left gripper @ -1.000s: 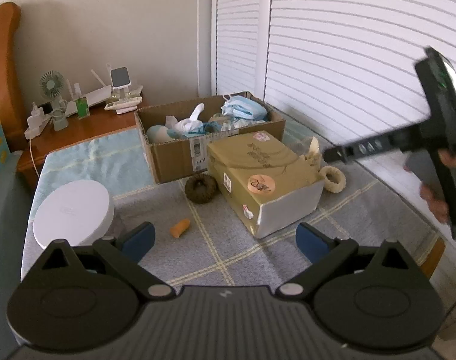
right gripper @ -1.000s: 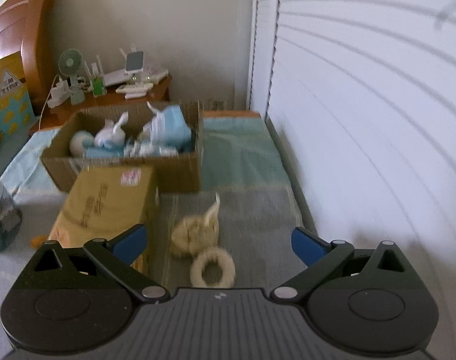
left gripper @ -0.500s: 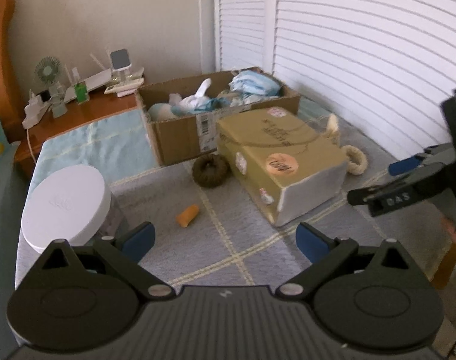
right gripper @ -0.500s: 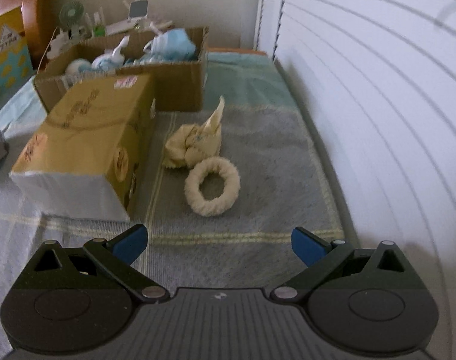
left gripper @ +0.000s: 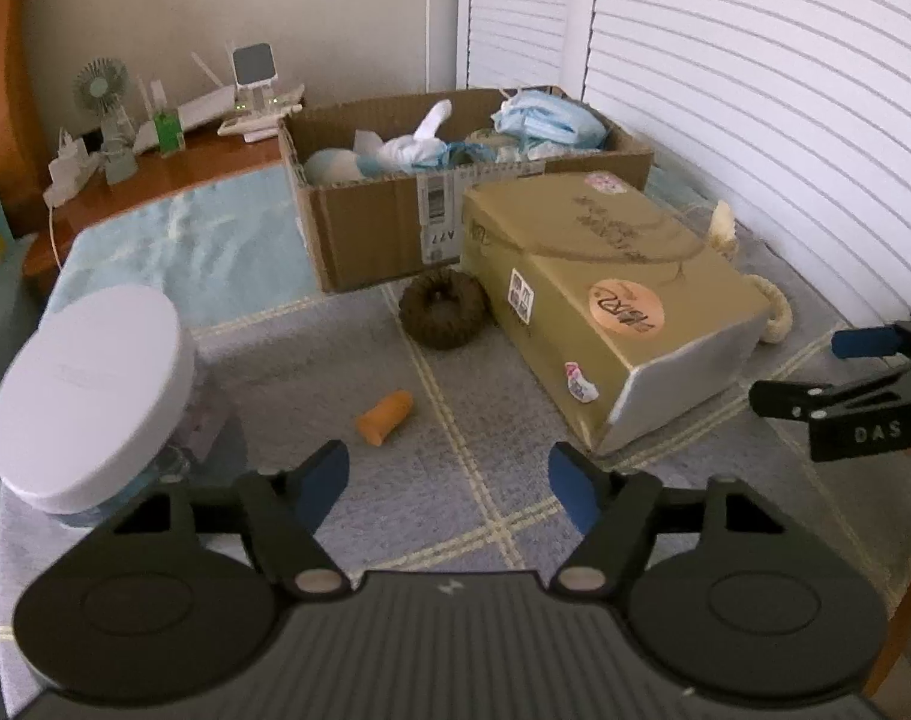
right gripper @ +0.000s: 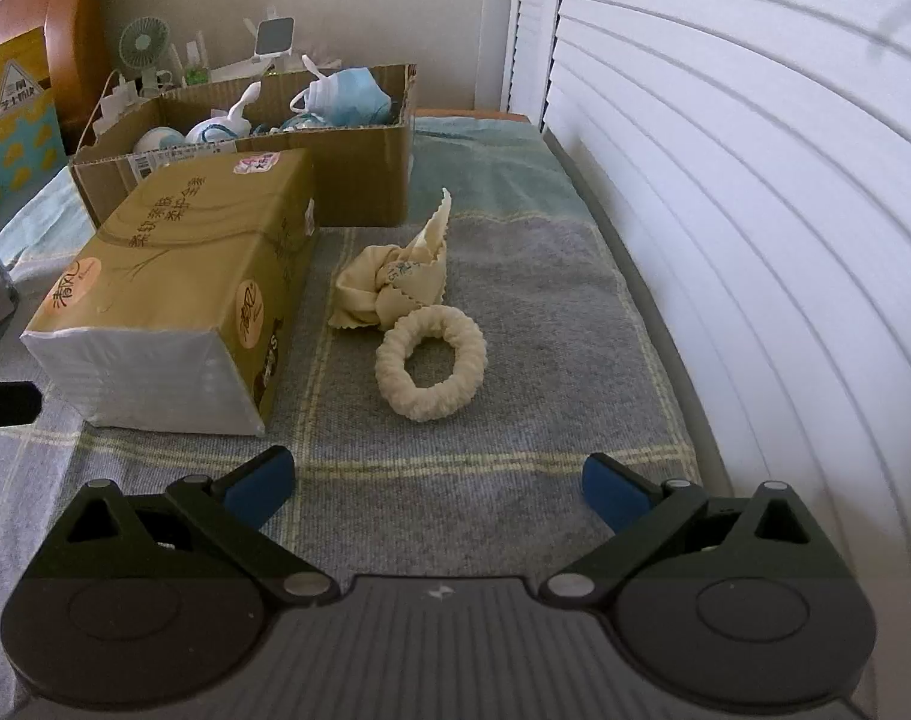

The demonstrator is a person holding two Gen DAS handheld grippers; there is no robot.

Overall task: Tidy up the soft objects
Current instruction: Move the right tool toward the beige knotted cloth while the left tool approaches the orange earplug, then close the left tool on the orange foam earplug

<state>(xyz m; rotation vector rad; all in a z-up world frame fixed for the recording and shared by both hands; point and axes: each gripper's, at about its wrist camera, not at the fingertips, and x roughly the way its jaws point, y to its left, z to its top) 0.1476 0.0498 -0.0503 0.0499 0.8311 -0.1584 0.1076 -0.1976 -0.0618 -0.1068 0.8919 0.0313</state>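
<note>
A small orange soft piece [left gripper: 384,417] lies on the grey blanket just ahead of my left gripper [left gripper: 449,483], whose jaws are closing with nothing between them. A dark brown scrunchie [left gripper: 443,317] rests further off, by the open cardboard box [left gripper: 365,228] holding masks and soft items. In the right wrist view a cream scrunchie [right gripper: 431,363] and a knotted cream cloth [right gripper: 395,282] lie ahead of my right gripper [right gripper: 437,489], which stands open and empty. A gold tissue pack [right gripper: 173,294] sits to their left. The right gripper also shows at the left view's right edge [left gripper: 815,369].
A jar with a white lid [left gripper: 89,402] stands at the left, close to my left gripper. White louvred doors [right gripper: 725,180] run along the right. A wooden nightstand [left gripper: 155,180] with a fan and chargers sits behind the blanket's [left gripper: 395,510] far edge.
My left gripper's jaws have come closer together as it dropped toward the orange piece. The right gripper sank toward the cream scrunchie, then held still.
</note>
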